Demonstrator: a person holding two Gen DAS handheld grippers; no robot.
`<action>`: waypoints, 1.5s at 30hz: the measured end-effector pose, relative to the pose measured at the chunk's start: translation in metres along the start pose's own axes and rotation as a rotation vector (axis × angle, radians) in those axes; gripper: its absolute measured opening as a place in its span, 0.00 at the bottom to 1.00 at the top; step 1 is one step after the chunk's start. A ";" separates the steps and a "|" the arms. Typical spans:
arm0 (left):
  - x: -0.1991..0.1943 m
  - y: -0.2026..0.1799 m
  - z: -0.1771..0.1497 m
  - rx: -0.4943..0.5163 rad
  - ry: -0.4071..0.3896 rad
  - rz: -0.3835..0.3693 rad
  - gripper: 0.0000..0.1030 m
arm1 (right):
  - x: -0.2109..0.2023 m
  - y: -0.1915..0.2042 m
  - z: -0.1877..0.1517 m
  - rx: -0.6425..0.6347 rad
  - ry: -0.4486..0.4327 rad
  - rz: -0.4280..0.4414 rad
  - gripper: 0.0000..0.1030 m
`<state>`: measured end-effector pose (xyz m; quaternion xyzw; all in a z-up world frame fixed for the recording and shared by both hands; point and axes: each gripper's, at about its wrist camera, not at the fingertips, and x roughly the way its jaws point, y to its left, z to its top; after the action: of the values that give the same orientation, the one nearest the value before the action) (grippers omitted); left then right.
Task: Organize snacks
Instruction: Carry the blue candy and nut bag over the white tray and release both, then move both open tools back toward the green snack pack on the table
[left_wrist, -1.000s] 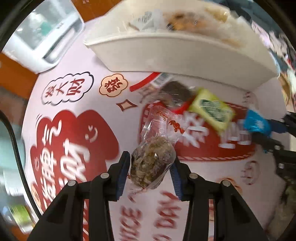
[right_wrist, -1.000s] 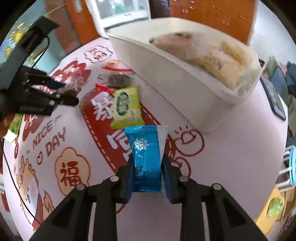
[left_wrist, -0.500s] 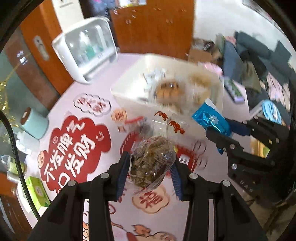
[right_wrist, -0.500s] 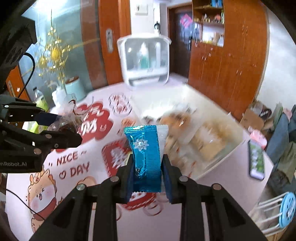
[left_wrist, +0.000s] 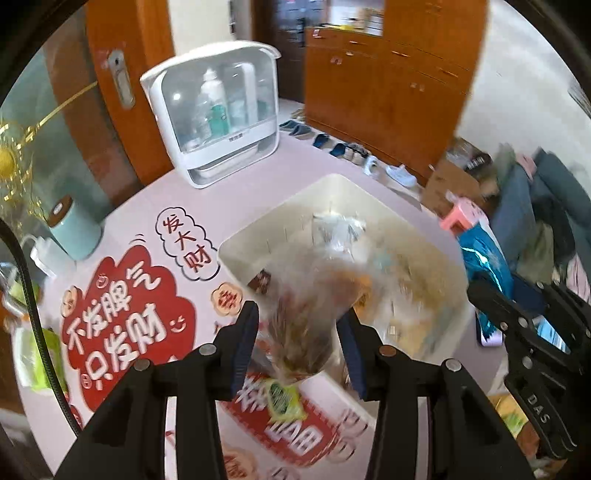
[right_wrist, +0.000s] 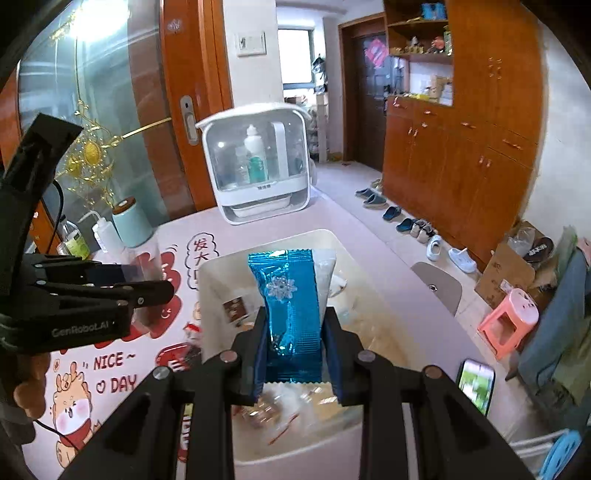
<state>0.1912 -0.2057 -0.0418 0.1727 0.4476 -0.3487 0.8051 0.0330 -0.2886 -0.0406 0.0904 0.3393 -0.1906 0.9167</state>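
Observation:
My left gripper (left_wrist: 297, 317) is shut on a clear bag of brown snack (left_wrist: 303, 332), which is blurred and hangs over the near end of the white bin (left_wrist: 332, 181). My right gripper (right_wrist: 295, 325) is shut on a blue foil packet (right_wrist: 291, 302) that stands upright above the same bin (right_wrist: 221, 266). The bin holds several wrapped snacks. Both grippers are side by side above it: the right one (left_wrist: 480, 291) shows at the right of the left wrist view with its blue packet (left_wrist: 484, 254), and the left one (right_wrist: 162, 284) at the left of the right wrist view. A green packet (left_wrist: 282, 397) lies on the tablecloth.
A white cabinet with bottles (right_wrist: 258, 166) stands at the table's far end, with a teal canister (right_wrist: 131, 221) and squeeze bottles to its left. A phone (right_wrist: 474, 384) lies right of the bin. A chair (right_wrist: 437, 288), a pink stool (right_wrist: 509, 321) and shoes are on the floor.
Both grippers have lifted off the tablecloth with their snacks and now hang over the bin. The bin, seen from the side before, is now seen from above.

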 end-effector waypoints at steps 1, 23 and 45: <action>0.010 0.001 0.009 -0.023 0.009 0.012 0.41 | 0.010 -0.009 0.009 0.003 0.013 0.011 0.27; 0.046 0.035 0.031 -0.133 0.034 0.158 0.86 | 0.095 -0.031 0.044 -0.008 0.194 0.125 0.53; -0.068 0.047 0.043 0.439 0.030 0.334 0.92 | -0.011 0.028 0.066 0.009 0.056 0.122 0.53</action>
<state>0.2262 -0.1707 0.0372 0.4195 0.3386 -0.2973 0.7881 0.0753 -0.2796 0.0173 0.1205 0.3577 -0.1334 0.9164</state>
